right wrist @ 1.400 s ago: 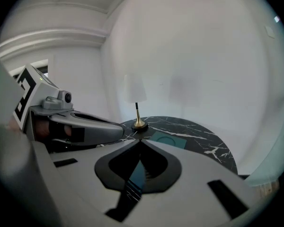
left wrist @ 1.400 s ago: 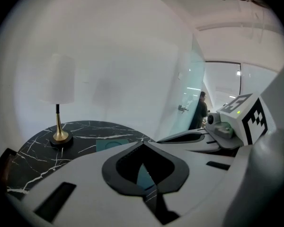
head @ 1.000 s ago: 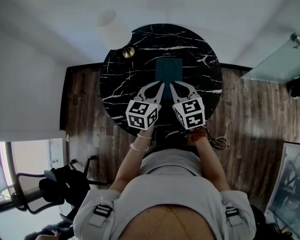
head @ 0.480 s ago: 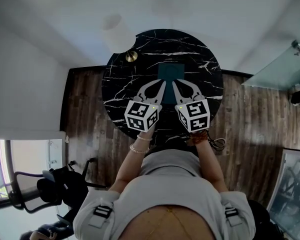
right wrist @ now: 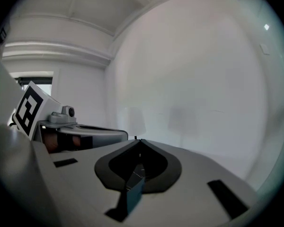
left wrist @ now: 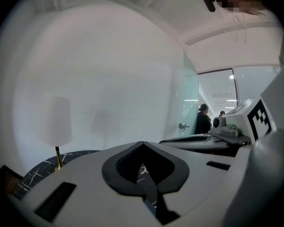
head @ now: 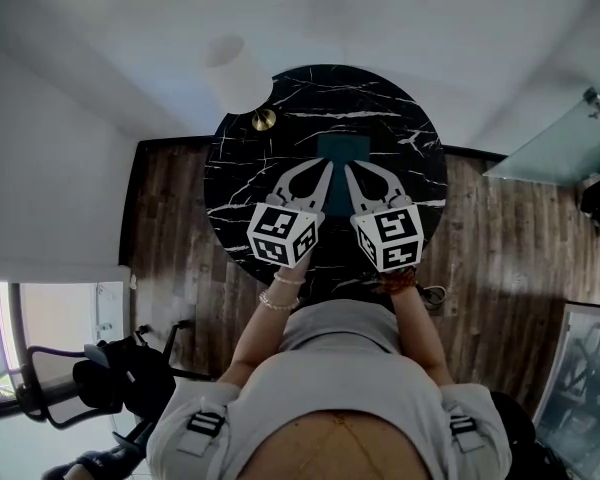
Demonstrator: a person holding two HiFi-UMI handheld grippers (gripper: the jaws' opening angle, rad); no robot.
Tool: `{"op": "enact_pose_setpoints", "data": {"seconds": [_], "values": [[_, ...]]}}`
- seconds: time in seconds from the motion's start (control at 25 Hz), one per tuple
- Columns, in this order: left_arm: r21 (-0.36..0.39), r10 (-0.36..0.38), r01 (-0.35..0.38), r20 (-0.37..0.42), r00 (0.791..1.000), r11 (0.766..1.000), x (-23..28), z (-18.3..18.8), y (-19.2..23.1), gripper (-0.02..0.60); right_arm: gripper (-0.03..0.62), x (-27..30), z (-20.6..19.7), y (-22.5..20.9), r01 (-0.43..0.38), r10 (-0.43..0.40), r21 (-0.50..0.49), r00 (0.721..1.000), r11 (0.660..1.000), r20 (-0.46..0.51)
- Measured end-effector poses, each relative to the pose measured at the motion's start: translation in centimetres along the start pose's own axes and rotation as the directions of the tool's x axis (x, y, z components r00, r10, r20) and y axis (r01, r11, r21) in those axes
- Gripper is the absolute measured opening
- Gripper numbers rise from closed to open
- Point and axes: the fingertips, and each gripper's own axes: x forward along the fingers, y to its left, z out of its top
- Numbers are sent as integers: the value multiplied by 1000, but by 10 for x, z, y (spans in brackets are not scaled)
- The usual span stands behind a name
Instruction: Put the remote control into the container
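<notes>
Head view: container point(head: 341, 148) on surface point(head: 250, 168); remote unseen.
Left gripper point(head: 326, 168): jaws clenched, empty.
Right gripper point(head: 348, 168): clenched, empty.
Risk: lowered jaws shove container.

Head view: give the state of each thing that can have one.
Left hand-held gripper: shut, nothing between the jaws.
Right hand-held gripper: shut, nothing between the jaws.
Container: resting on the table, contents cannot be made out.
Lamp: upright at the table's edge.

Round black marble tabletop point(head: 242, 173), white-veined, on dark wood-plank floor point(head: 170, 218). Plain white walls point(head: 80, 88) beyond. White-shaded lamp point(head: 237, 73) with brass base point(head: 264, 119) at tabletop's far left edge. Glass partition point(head: 560, 133) to right.
</notes>
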Motion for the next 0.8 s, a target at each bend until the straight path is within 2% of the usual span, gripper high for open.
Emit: {"op": "enact_pose_setpoints", "data": {"seconds": [0.44,0.8], "values": [[-5,35,-35,11,999,999,-7,2,9,2,10,5,-2,3,-2,2,-6,1000,1000,-20],[-11,31,-31,26,999,999,-10,6,8,2,10,4,2,9,-8,8,-11,1000,1000,-20]]}}
